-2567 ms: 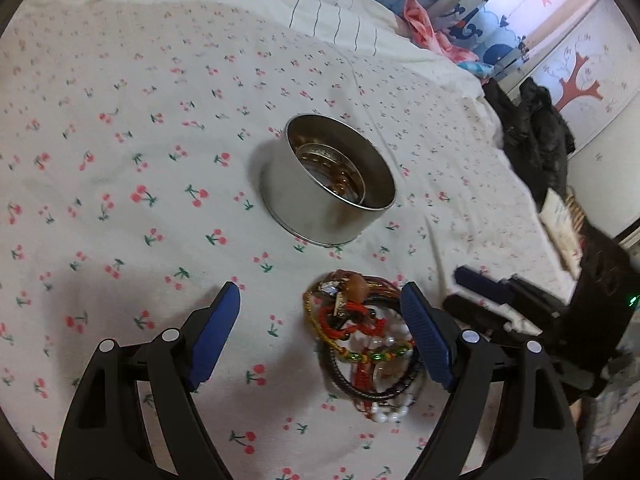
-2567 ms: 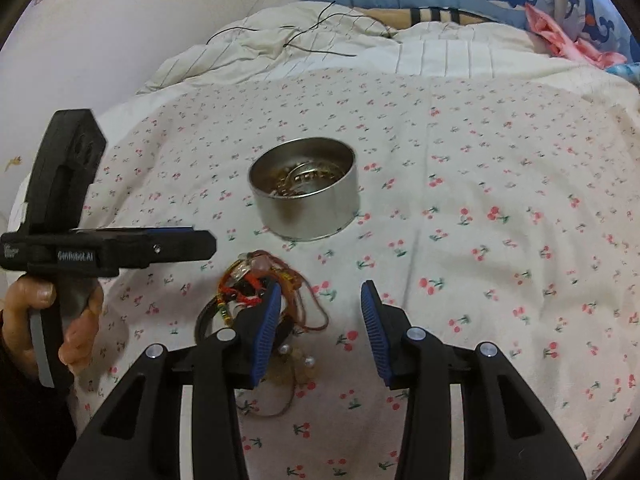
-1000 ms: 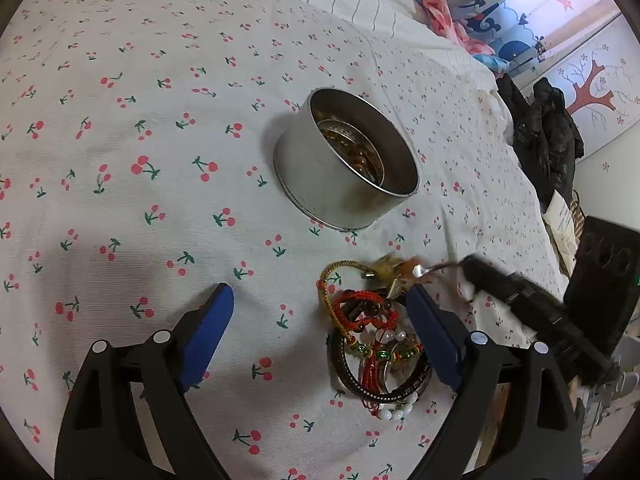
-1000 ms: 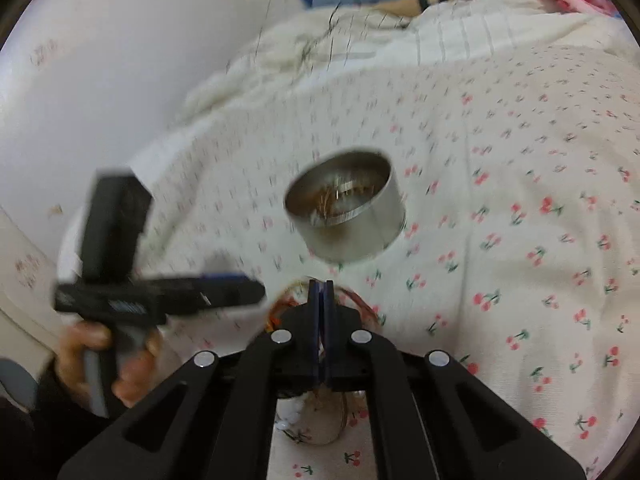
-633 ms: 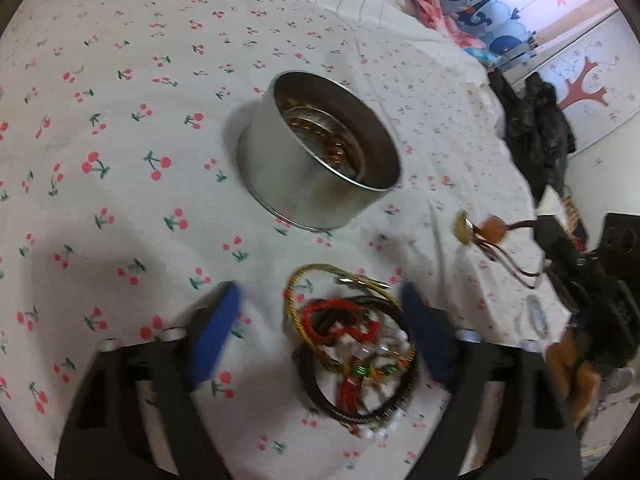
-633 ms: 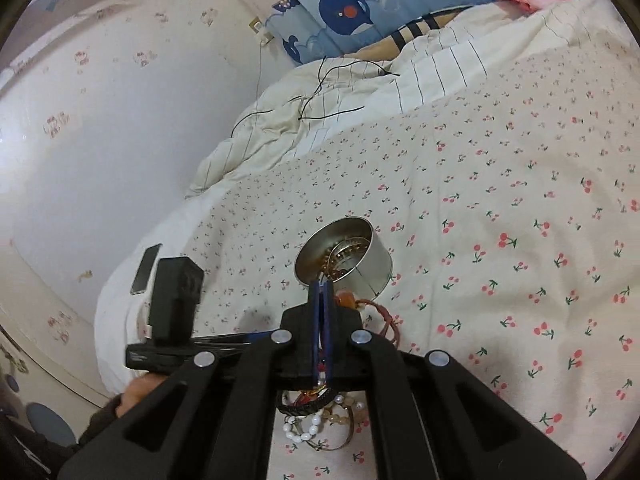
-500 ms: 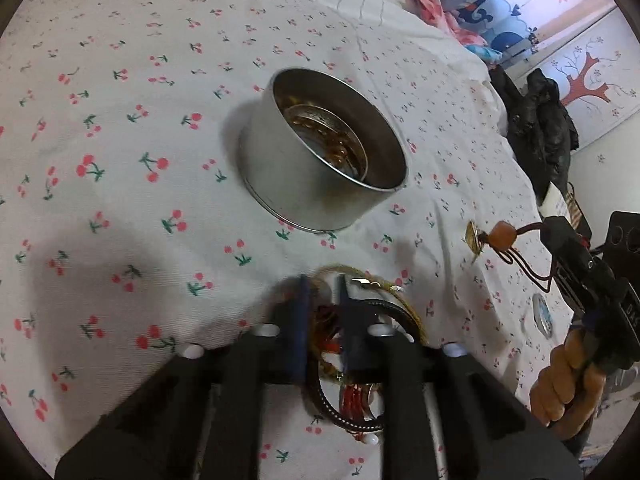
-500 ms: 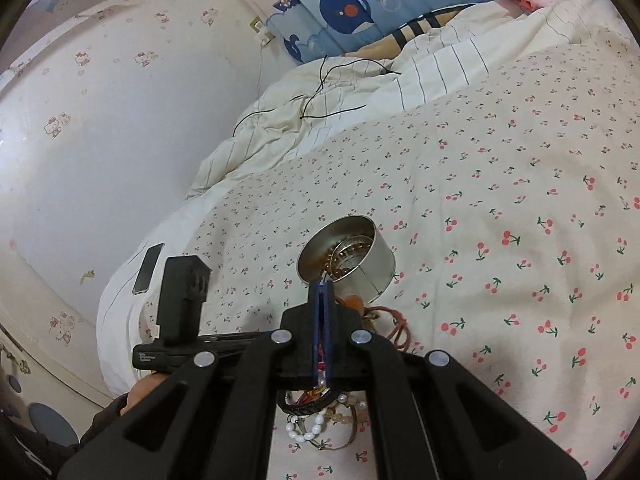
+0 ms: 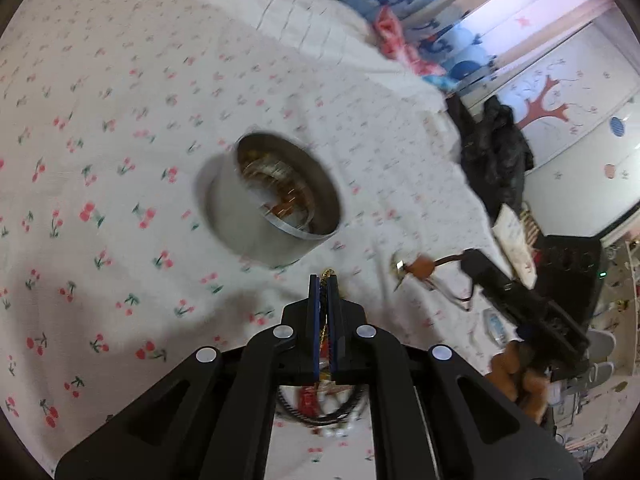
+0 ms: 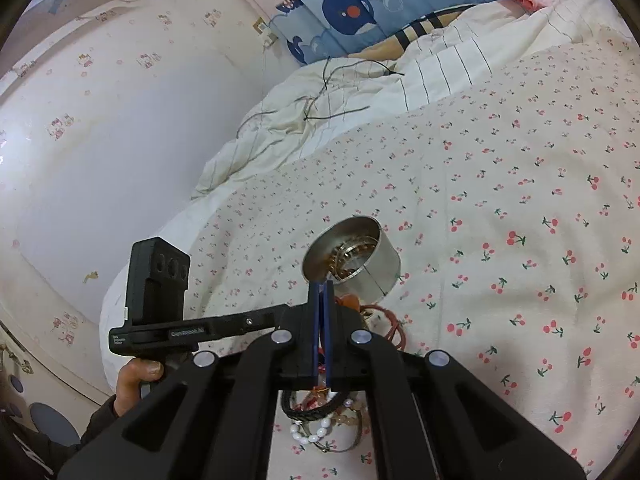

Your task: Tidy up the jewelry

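Left hand-held gripper (image 9: 324,280), jaws just closed, clamps a gold chain (image 9: 329,273) from the jewelry pile (image 10: 320,412) on the bed (image 10: 520,184), while right hand-held gripper (image 10: 321,286) pinches a brown cord (image 9: 448,261) near the tin (image 9: 276,200).

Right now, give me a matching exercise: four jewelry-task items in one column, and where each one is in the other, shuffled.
Things:
1. round silver metal tin
2. brown cord bracelet with an orange bead
3. thin gold braided bracelet
4. white pearl bracelet

Places:
A. clamped between the jaws of the left gripper
B. dangling from the shut right gripper
C. standing open on the cherry-print bedspread, bangles inside
D. lying in the heap on the bedspread, under the grippers

Pairs: 1-C, 2-B, 3-A, 4-D
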Demonstrator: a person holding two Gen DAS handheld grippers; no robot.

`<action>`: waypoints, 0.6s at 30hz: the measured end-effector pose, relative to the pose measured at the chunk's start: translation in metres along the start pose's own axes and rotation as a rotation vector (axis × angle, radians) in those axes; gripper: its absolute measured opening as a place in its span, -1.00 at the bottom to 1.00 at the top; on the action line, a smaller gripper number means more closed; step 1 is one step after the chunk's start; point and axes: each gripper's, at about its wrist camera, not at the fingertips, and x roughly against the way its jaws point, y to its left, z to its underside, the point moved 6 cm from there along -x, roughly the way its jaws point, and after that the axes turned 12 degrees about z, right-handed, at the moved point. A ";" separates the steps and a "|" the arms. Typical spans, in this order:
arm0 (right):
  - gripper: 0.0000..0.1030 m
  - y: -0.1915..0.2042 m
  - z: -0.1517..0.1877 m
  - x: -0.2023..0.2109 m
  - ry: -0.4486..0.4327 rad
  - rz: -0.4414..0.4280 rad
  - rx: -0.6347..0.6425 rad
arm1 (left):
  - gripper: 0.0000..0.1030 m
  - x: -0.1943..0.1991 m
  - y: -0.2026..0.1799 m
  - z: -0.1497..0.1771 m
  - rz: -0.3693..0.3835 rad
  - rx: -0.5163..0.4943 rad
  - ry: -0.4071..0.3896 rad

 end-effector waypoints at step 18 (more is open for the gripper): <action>-0.95 0.030 -0.034 0.004 -0.111 -0.148 -0.004 | -0.95 0.019 -0.028 -0.074 0.011 -0.069 -0.203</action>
